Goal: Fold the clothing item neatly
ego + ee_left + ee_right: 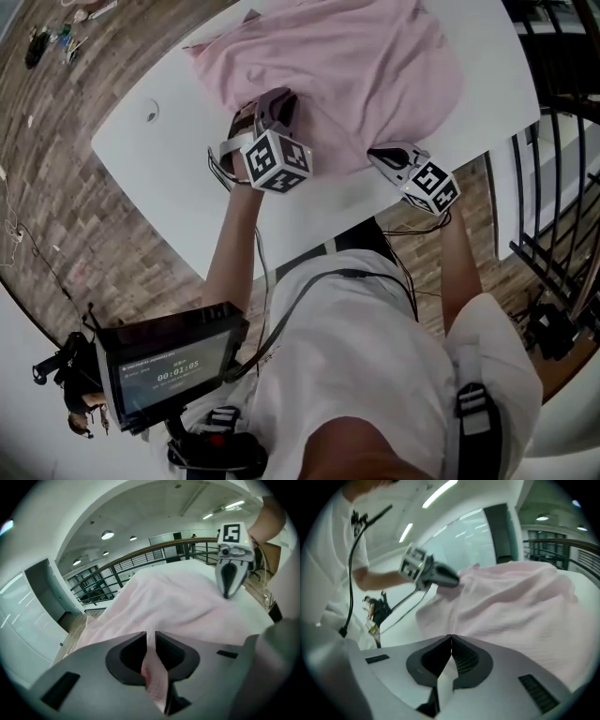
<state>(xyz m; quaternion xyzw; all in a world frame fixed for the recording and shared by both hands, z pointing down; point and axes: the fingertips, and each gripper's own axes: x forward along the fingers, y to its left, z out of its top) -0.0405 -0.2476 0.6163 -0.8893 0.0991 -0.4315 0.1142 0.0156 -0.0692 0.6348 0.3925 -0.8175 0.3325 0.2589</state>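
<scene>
Two hand-held grippers are working over the near half of the white table (159, 150). The pink garment (356, 66) is lying rumpled across the table's middle and far part, with its near hem reaching toward the table's near edge.

Left gripper (150, 641) is clamping a pleat of the pink cloth; a fold is running up between its jaws and out past the tips. It is sitting over the table's middle, on the garment's left portion.

Right gripper (450, 639) is holding its jaws fully together, tips at the hem closest to the table's near edge. Its own view is not resolving whether a thin layer is nipped there.

Handling, as a judgement:
- The cloth is looking thin, light and soft, with no stiffness. It is bunching wherever it is lifted, so it should be sagging between any two hold points.
- It is not fragile, and is probably sliding easily on the smooth tabletop.
- The best holds are looking like the hem corners or side seams, with the grippers well apart and level, keeping the edge taut so the fold lands flat.
- A single-layer pinch is risking slip; a doubled hem should be gripping better.
</scene>
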